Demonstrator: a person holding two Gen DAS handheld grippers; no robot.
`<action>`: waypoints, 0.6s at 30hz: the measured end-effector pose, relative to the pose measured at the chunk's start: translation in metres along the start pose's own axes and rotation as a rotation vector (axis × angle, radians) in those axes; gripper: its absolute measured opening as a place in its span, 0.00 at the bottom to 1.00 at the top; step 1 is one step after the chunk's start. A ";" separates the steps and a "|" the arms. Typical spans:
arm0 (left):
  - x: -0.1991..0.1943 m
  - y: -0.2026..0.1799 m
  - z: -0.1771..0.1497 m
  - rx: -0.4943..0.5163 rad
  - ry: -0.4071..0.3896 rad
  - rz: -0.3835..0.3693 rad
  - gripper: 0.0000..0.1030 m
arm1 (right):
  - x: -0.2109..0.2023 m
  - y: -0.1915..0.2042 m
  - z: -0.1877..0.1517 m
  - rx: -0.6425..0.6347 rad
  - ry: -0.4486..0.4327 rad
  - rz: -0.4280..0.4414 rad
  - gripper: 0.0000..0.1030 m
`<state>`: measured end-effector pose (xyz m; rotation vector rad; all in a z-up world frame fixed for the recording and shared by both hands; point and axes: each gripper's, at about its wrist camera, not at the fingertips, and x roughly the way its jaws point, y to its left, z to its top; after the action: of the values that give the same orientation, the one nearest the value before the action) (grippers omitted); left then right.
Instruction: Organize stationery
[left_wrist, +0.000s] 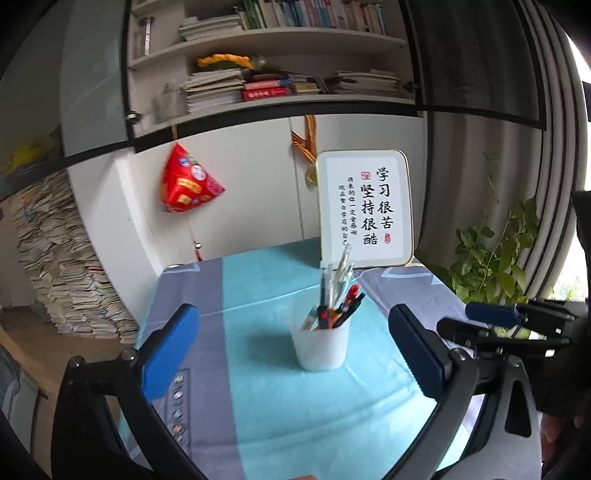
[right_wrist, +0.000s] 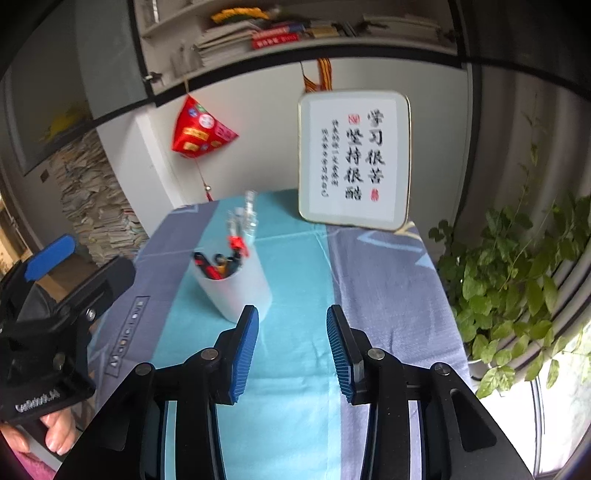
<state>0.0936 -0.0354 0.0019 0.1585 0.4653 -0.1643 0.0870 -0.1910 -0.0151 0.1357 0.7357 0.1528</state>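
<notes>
- Desk, covered in a teal and grey cloth, carries everything; the white pen cup standing upright near its middle is the landmark.
- Framed calligraphy sign stands behind the cup at the desk's far edge; potted green plant is off the desk, to the cup's right.
- Pens stand bunched inside the cup, tips leaning toward the sign. No loose stationery visible on the cloth around the cup.
- Step: looks like the tidy-up is finished or nearly so, with both tools released and clear of the cup. Next move is probably pulling away, or checking for strays outside the frames.
- Left hand-held gripper: jaws wide apart, cup in front of the gap, not touched; tilted down toward the cup.
- Right hand-held gripper: jaws part-way apart, nothing between them; sits just right of the cup, nearer the camera, angled down more steeply.
- A person's fingers wrap the left tool's handle, left of the cup.
</notes>
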 end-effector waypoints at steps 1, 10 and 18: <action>-0.006 0.002 -0.001 -0.009 -0.001 0.005 0.99 | -0.006 0.003 0.000 -0.005 -0.007 0.000 0.43; -0.046 0.008 -0.024 -0.071 0.032 0.043 0.99 | -0.050 0.029 -0.013 -0.050 -0.066 -0.018 0.67; -0.064 0.010 -0.041 -0.122 0.074 0.031 0.99 | -0.068 0.032 -0.032 -0.029 -0.049 -0.039 0.67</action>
<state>0.0211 -0.0097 -0.0038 0.0522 0.5444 -0.0993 0.0126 -0.1703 0.0113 0.0977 0.6867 0.1228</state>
